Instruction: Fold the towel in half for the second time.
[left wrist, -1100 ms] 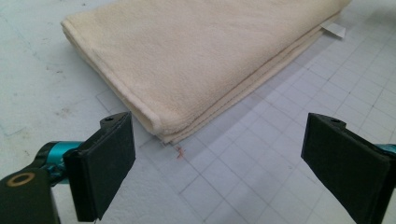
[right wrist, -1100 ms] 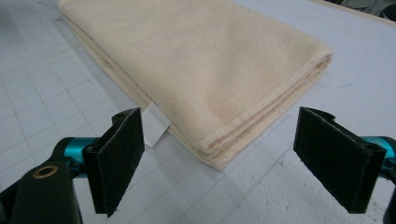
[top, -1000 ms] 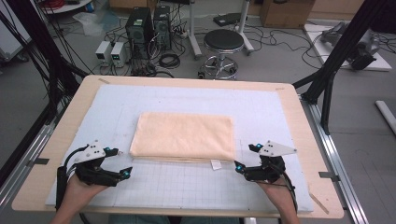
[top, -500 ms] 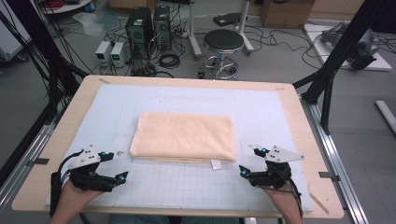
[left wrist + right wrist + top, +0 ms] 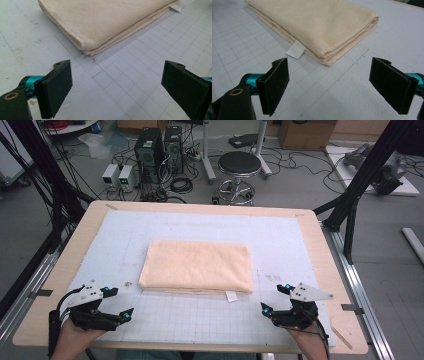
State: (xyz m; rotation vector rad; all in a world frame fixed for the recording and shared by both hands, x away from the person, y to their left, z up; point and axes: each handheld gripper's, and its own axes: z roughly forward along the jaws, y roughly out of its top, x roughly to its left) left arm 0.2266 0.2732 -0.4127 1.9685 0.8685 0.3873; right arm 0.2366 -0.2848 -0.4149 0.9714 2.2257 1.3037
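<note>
- The left gripper [image 5: 120,305] sits at the near left of the table, jaws spread wide and holding nothing; the right gripper [image 5: 270,301] sits at the near right, jaws just as wide and also bare.
- Both rest low over the gridded mat [image 5: 200,320], clear of the cloth, so the step in hand looks like a two-handed reach for the towel's near corners.
- The folded towel [image 5: 197,266] lies flat in the middle of the mat, its long side running left to right, well apart from both grippers.
- From the left gripper view, the near left corner [image 5: 85,47] shows stacked layers; slide the lower jaw under the whole stack, not between folds.
- From the right gripper view, the near right corner [image 5: 327,58] has a white label [image 5: 295,52] poking out just beside it; pinch the cloth edge, not the label.
- Bring both jaws in level with the mat and close at the same time, so the towel lifts without twisting.
- Beyond the towel, the far part of the mat is bare, leaving room to spread it.
</note>
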